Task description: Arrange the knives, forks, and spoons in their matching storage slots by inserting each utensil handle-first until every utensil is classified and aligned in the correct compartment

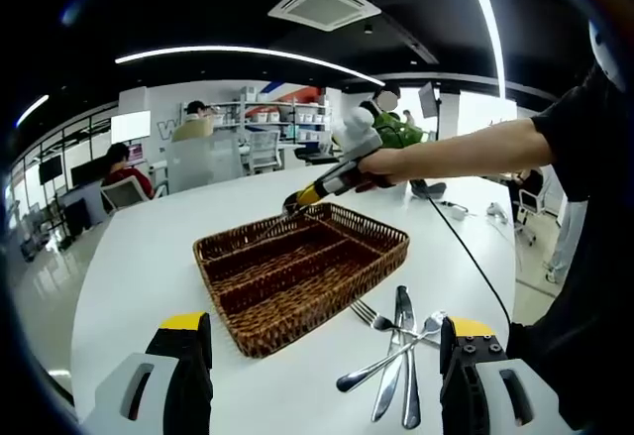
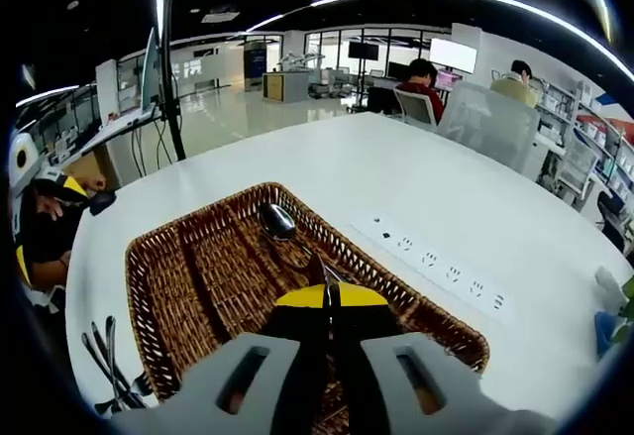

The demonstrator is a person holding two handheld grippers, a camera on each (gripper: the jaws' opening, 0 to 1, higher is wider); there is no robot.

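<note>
Three utensils: fork (image 1: pixel 369 314), knife (image 1: pixel 405 356) and another spoon (image 1: pixel 391 354) lie crossed on the white table (image 1: pixel 149 257), between the left gripper (image 1: pixel 322 380) jaws, which stand apart, empty.
Basket: wicker tray (image 1: pixel 297 271) just beyond them.
Right gripper (image 2: pixel 332 294): clenched on a spoon (image 2: pixel 277 221), over the tray's far rim.
Arm: person's hand (image 1: pixel 381 165) reaches in from the right.
Far: power strip (image 2: pixel 431 262).

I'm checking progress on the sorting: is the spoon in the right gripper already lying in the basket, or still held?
Still held. The right gripper is shut on the spoon, whose bowl hangs over the wicker basket.
</note>
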